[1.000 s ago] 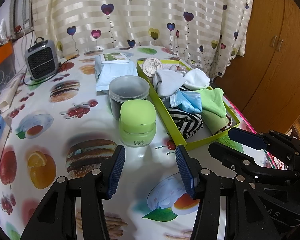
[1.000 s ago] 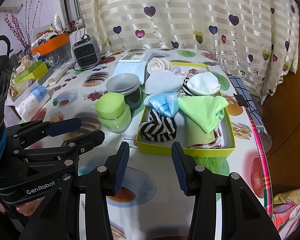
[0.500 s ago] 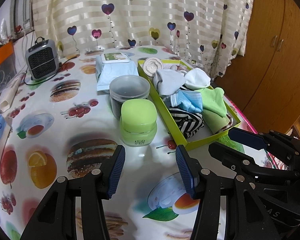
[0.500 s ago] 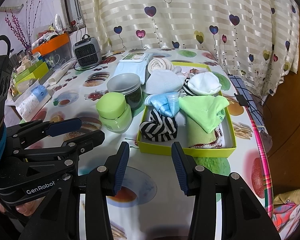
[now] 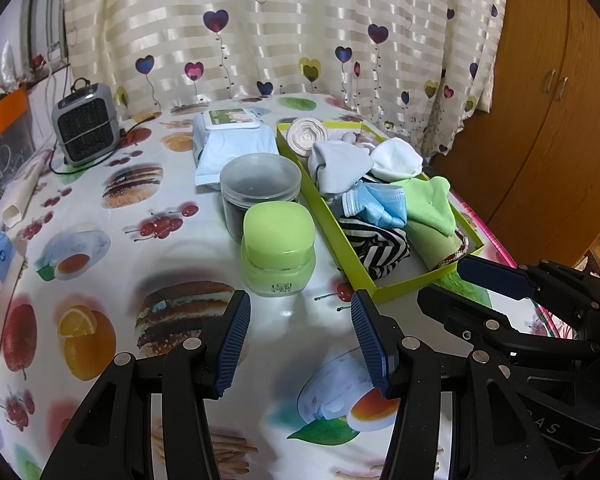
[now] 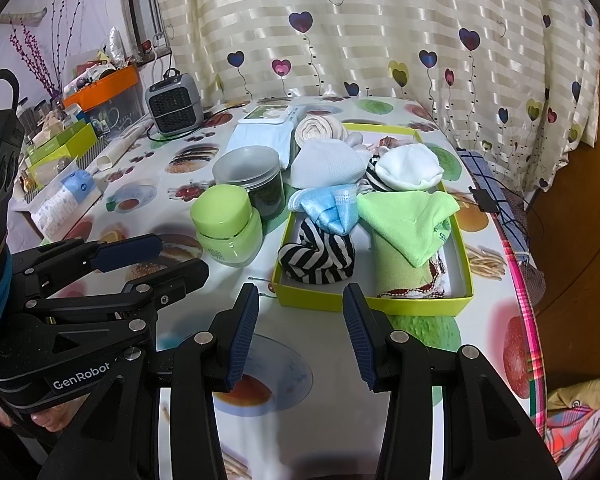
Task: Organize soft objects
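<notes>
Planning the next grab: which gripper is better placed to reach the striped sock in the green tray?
Right. The right gripper faces the tray head-on, striped sock just ahead; the left gripper faces the green jar.

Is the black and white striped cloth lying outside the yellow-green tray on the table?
No, the black and white striped cloth sits inside the yellow-green tray, at its near corner beside the green jar.

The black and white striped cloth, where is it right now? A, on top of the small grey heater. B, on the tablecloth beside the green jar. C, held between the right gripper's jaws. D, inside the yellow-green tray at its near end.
D: the black and white striped cloth lies inside the yellow-green tray, at its near end next to the light green cloth.
</notes>
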A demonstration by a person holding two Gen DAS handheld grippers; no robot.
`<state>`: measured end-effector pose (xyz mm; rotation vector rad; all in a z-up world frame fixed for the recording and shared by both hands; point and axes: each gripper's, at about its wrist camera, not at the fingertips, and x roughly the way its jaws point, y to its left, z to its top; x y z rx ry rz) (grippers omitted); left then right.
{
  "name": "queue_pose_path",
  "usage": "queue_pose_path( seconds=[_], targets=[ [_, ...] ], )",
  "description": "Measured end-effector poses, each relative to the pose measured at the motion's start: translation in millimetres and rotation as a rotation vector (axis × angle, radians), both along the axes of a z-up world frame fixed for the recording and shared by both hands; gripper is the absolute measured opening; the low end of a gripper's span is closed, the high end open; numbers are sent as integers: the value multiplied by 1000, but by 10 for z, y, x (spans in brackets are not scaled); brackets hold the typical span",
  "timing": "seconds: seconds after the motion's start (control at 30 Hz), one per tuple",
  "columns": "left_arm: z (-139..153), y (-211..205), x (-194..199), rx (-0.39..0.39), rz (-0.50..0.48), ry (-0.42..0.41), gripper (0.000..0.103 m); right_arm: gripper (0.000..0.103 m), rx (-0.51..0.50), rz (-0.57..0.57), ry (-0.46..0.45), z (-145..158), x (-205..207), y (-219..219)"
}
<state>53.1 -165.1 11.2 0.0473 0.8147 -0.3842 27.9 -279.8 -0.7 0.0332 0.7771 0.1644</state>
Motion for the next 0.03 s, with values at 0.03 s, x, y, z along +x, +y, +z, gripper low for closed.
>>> queue_pose_path(
  seconds=[0.03],
  targets=[
    [2,-2,1,-1,0,2,52,45,0,0,0,-3,0,-1]
  ],
)
